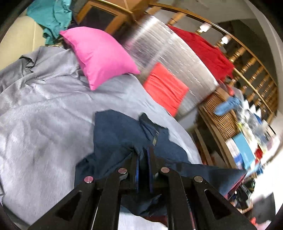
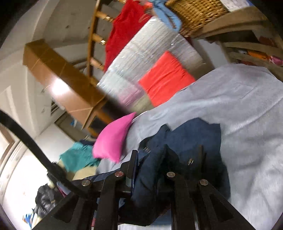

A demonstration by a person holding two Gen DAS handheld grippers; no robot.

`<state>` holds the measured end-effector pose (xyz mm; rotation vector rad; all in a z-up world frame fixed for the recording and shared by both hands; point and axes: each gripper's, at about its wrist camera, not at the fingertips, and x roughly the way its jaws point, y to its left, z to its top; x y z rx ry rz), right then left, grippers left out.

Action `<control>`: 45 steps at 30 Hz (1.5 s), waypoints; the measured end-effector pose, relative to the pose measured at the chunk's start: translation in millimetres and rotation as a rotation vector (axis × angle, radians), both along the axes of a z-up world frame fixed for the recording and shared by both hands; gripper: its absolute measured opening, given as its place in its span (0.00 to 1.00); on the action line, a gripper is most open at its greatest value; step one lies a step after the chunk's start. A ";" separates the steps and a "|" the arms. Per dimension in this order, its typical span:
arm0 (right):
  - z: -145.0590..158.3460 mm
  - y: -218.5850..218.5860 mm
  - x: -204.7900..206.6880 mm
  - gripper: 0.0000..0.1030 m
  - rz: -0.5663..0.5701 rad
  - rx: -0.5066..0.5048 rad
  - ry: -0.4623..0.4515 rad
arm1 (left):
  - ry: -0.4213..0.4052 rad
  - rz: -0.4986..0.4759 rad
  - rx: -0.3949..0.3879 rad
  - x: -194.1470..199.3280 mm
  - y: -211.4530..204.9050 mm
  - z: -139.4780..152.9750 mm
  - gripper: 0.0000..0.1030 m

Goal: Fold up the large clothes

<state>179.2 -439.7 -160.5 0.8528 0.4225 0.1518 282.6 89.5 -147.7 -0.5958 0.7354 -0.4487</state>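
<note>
Both the left hand-held gripper and right hand-held gripper clamp a navy garment near the pink pillow, where bunched cloth risks slipping free.

we see a bed under a grey cover; a pink pillow and navy garment lie on it.

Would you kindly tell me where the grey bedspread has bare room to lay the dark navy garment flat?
The grey bedspread lies bare between the bright pink pillow and the dark navy garment, which both grippers clamp; the right wrist view shows another open stretch beside the garment. It is crowded near the pillow, the folded orange-red cloth and the teal cloth.
</note>
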 end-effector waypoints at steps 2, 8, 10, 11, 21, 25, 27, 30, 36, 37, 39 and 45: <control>-16.7 -7.5 28.7 0.16 -0.015 0.033 0.021 | 0.025 0.015 -0.016 21.2 -1.6 -8.5 0.08; -51.4 -34.0 85.7 0.16 -0.068 0.112 0.088 | 0.048 0.041 -0.001 80.2 -27.9 -26.4 0.08; -52.7 -42.4 103.3 0.16 -0.074 0.112 0.093 | 0.036 0.049 0.004 97.0 -34.0 -26.6 0.08; -51.4 -45.8 114.1 0.16 -0.074 0.110 0.090 | 0.033 0.052 0.008 101.2 -35.1 -25.4 0.08; -75.4 -58.5 183.8 0.16 -0.098 0.125 0.147 | 0.099 0.064 0.091 173.9 -52.5 -50.3 0.11; -101.6 -65.0 196.2 0.28 -0.099 0.201 0.219 | 0.217 0.048 0.080 196.3 -53.5 -76.2 0.16; -110.9 -68.3 200.3 0.49 -0.082 0.253 0.247 | 0.265 0.022 0.038 204.3 -50.0 -83.8 0.25; -107.5 -78.4 193.2 0.75 -0.106 0.296 0.209 | 0.223 0.060 -0.012 202.2 -36.9 -74.4 0.68; -67.6 -70.5 177.8 0.79 -0.052 0.148 0.156 | 0.112 0.134 -0.018 183.4 -15.7 -45.5 0.82; -61.2 -63.8 176.6 0.78 -0.031 0.115 0.151 | 0.123 0.130 0.011 182.1 -19.4 -47.1 0.82; -47.9 -41.7 178.6 0.68 0.042 0.032 0.145 | 0.158 0.116 0.044 181.3 -27.7 -53.1 0.82; -44.2 23.6 199.4 0.57 0.181 -0.104 0.224 | 0.297 0.138 0.228 180.7 -44.3 -72.6 0.82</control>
